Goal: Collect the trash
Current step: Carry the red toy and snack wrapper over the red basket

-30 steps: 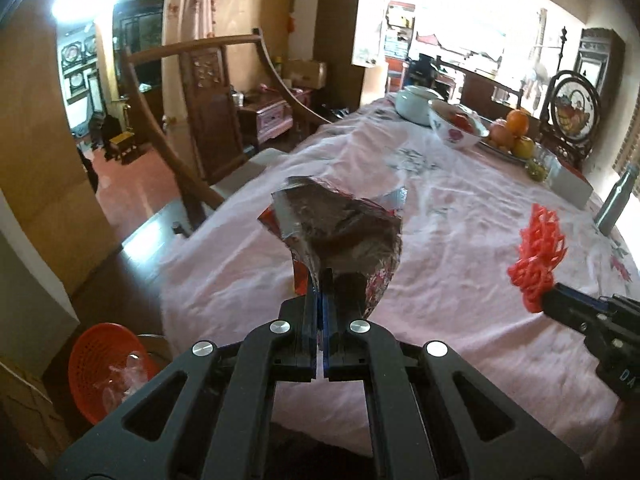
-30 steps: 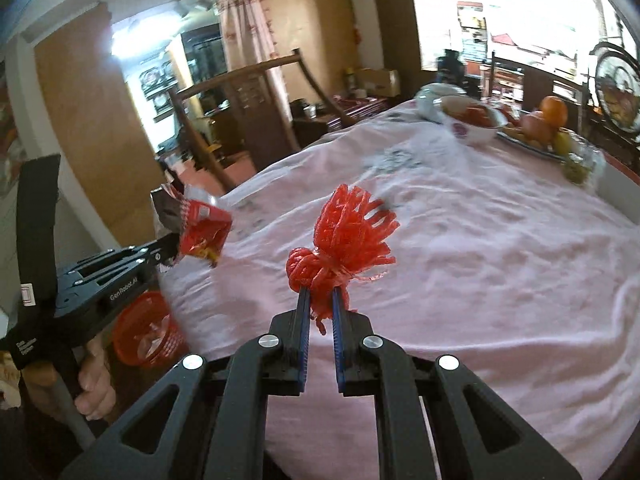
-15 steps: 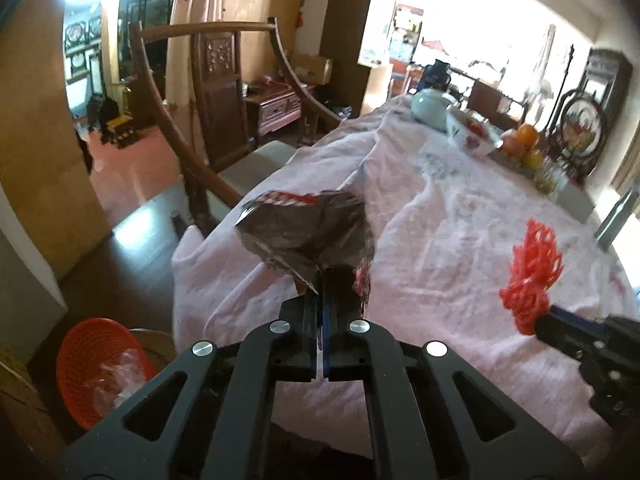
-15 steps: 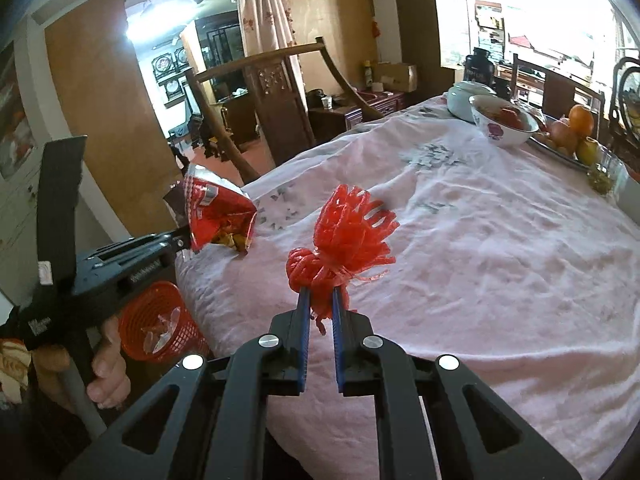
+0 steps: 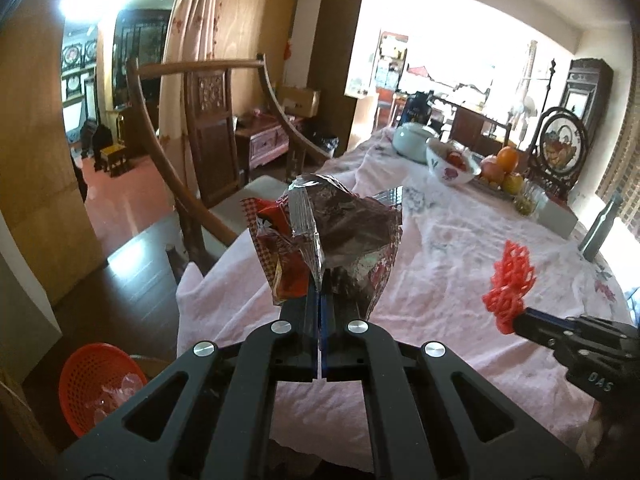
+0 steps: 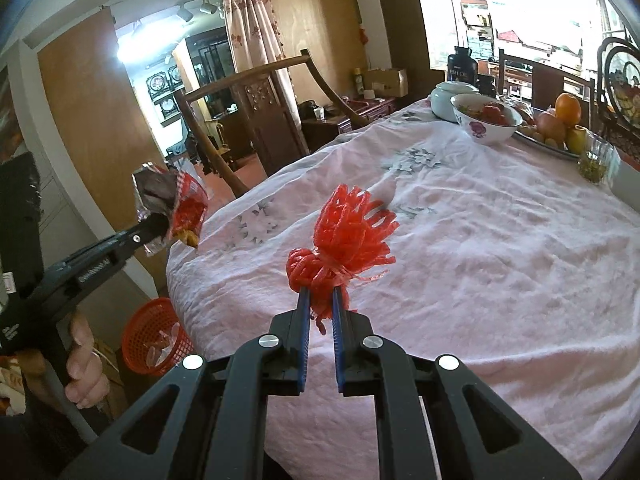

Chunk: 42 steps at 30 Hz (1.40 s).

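We hold a gripper in each hand above the near edge of a table (image 5: 460, 240) covered with a wrinkled pink cloth (image 6: 500, 240). Our left gripper (image 5: 320, 300) has its jaws pressed together on the lower edge of a crumpled snack bag (image 5: 332, 236), silver inside and red outside, which stands up from the fingertips clear of the cloth. In the right wrist view the same bag (image 6: 172, 204) hangs out past the table's left edge, above the floor. Our right gripper (image 6: 320, 300) has its jaws clamped on the knotted end of a red mesh net (image 6: 348, 236), whose frilled end fans out above the fingers, off the cloth. From the left wrist view the net (image 5: 510, 284) shows at the right side, held out over the table. Down on the dark floor beside the table stands a red plastic basket (image 5: 80, 380) with some clear wrappers lying in it; it sits below and to the left of the snack bag. A carved wooden chair (image 5: 208, 128) stands at the table's left side. At the far end of the table we see a white lidded pot (image 5: 412, 140), a flowered bowl (image 6: 486, 122) just beside it, and a tray of fruit (image 6: 560, 124) further right. A metal bottle (image 5: 600, 228) stands near the right edge.
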Tool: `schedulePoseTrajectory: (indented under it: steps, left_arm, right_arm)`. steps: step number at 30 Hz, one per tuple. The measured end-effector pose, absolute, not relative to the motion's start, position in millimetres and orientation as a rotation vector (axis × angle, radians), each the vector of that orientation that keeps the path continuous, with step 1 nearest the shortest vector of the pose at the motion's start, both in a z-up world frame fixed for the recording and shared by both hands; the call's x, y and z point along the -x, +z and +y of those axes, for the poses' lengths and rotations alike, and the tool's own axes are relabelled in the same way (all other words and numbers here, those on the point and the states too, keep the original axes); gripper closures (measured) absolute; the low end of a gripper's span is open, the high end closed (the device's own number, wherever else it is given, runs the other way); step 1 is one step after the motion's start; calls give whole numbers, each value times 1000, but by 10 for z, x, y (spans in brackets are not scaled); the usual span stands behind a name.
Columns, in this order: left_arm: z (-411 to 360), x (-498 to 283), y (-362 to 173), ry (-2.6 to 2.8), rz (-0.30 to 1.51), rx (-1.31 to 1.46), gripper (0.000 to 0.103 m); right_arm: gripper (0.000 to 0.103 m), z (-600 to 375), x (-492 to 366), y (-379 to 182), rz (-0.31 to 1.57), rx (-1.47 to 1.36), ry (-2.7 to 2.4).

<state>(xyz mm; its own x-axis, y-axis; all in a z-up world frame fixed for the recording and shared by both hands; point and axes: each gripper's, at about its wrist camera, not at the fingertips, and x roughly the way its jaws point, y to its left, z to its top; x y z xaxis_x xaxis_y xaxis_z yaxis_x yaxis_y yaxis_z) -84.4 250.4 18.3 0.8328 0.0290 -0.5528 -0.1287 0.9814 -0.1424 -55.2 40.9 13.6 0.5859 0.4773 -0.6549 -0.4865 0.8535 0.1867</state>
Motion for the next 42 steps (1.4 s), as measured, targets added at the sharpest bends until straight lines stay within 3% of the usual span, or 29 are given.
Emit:
schedulePoseTrajectory:
  steps: [10, 17, 31, 42]
  left_arm:
    - [2398, 1123, 357, 69, 513, 120, 102]
    - [2719, 1463, 354, 216, 517, 148, 102]
    - [3778, 2046, -233, 610, 691, 308, 102]
    - [4731, 2385, -890, 827, 831, 467, 102]
  right_arm:
    - [92, 424, 667, 204, 732, 24, 597]
    - [92, 841, 817, 286, 713, 82, 715]
    - [92, 2368, 1259, 215, 747, 240, 1059]
    - [92, 3688, 1418, -464, 946, 378, 1233]
